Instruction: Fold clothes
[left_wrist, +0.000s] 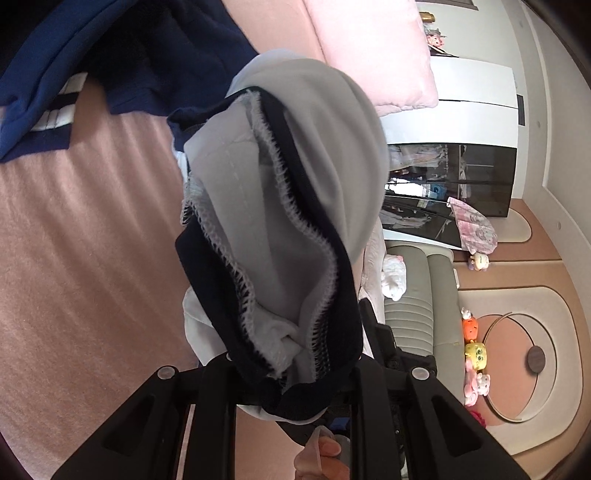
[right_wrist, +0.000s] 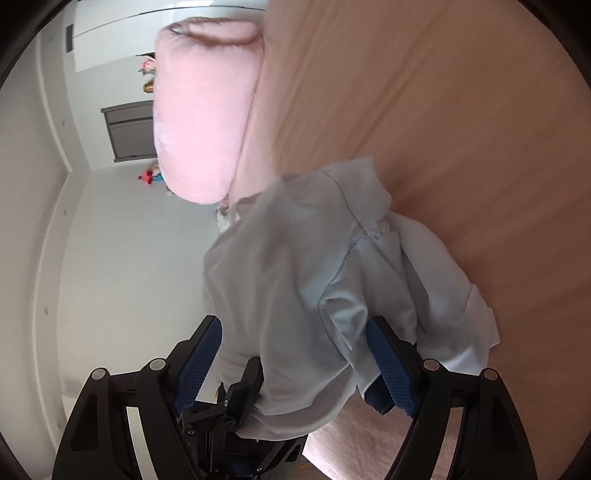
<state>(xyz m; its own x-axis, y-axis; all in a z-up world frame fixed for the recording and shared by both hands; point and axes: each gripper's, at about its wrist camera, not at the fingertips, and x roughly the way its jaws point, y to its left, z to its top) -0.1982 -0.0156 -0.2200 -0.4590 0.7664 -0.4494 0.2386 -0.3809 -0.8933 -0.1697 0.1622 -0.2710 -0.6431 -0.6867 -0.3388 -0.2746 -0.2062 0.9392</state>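
My left tongs (left_wrist: 291, 373) are clamped on a bunched edge of a pale grey garment (left_wrist: 314, 147) with dark navy trim, holding it up above a pink bed (left_wrist: 74, 258). The cloth hangs in a loose pouch in front of the camera, inside out, its stitched seams showing. A blue garment (left_wrist: 55, 74) with white stripes lies further off on the bed, and a pink pillow (left_wrist: 373, 48) sits at the bed's far side.

In the right wrist view, my right tongs (right_wrist: 295, 365) stand wide apart. The grey garment drapes down between the two blue pads (right_wrist: 391, 369), but they are not pressing on it.

I judge this an early step: the garment is lifted and not yet spread. Next I would need to close the right tongs on a second edge, then pull the two grips apart so the cloth opens flat before I lay it on the bed.
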